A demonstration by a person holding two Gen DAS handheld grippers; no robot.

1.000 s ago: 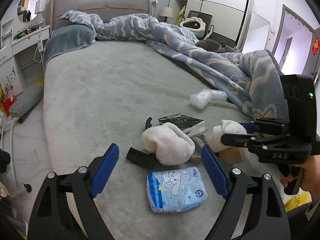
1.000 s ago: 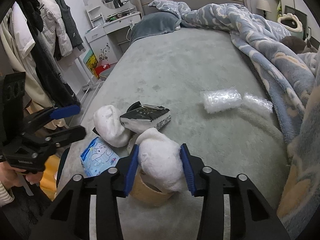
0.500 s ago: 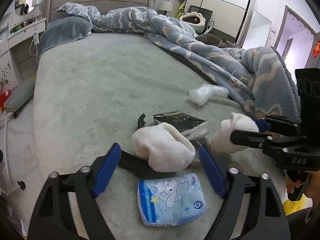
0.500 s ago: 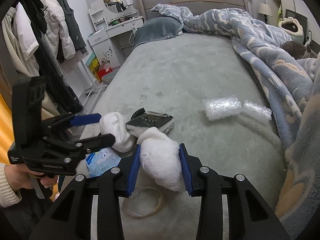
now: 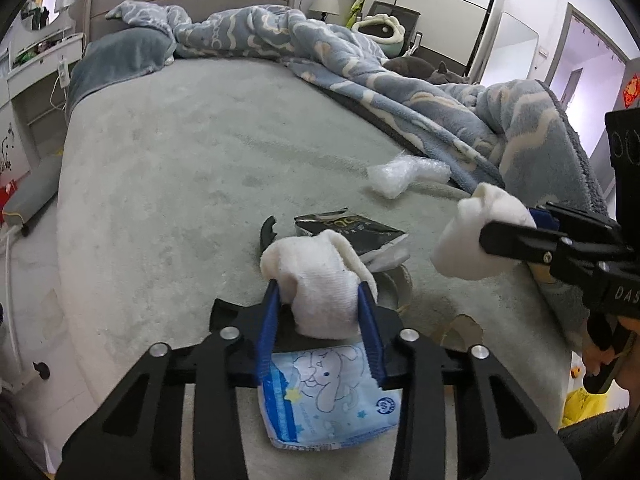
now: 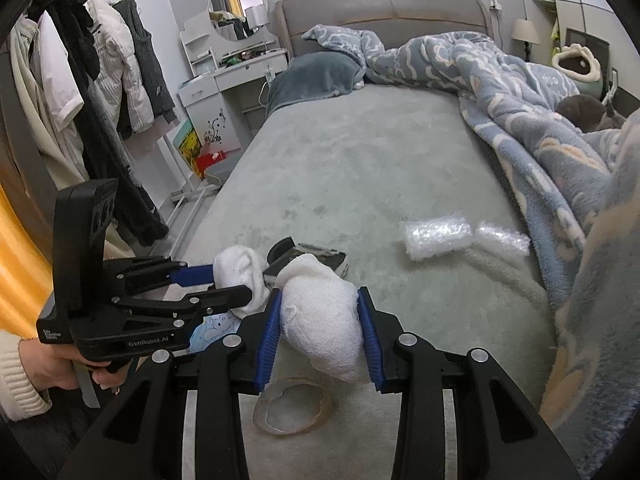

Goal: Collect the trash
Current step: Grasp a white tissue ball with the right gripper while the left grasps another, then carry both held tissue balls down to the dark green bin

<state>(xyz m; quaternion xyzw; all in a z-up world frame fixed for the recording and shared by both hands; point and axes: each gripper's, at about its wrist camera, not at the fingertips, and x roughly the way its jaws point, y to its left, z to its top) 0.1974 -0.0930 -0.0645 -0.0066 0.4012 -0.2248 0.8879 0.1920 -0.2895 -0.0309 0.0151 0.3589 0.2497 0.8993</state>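
Observation:
My left gripper [image 5: 319, 292] is low over the grey bed [image 5: 180, 168]. Its jaws are closing and the blue pads press both sides of a white sock [image 5: 308, 264]. Under it lies a blue cartoon tissue pack [image 5: 332, 392], and behind it a black packet [image 5: 352, 228]. My right gripper [image 6: 319, 300] is shut on a second white sock [image 6: 320, 328], held clear of the bed above a torn brown tape ring [image 6: 294, 408]. That second sock [image 5: 476, 240] also shows at the right of the left wrist view. Bubble wrap [image 6: 436, 238] lies further back.
A blue patterned blanket [image 6: 520, 120] is heaped along the bed's right side, with a grey cat [image 5: 420, 68] behind it. Hanging clothes [image 6: 80, 100] and a white vanity [image 6: 232, 76] stand left of the bed. Something yellow [image 5: 580, 404] is low on the right.
The left jaws have drawn in from wide apart onto the white sock. The right gripper has lifted its sock up off the brown tape ring.

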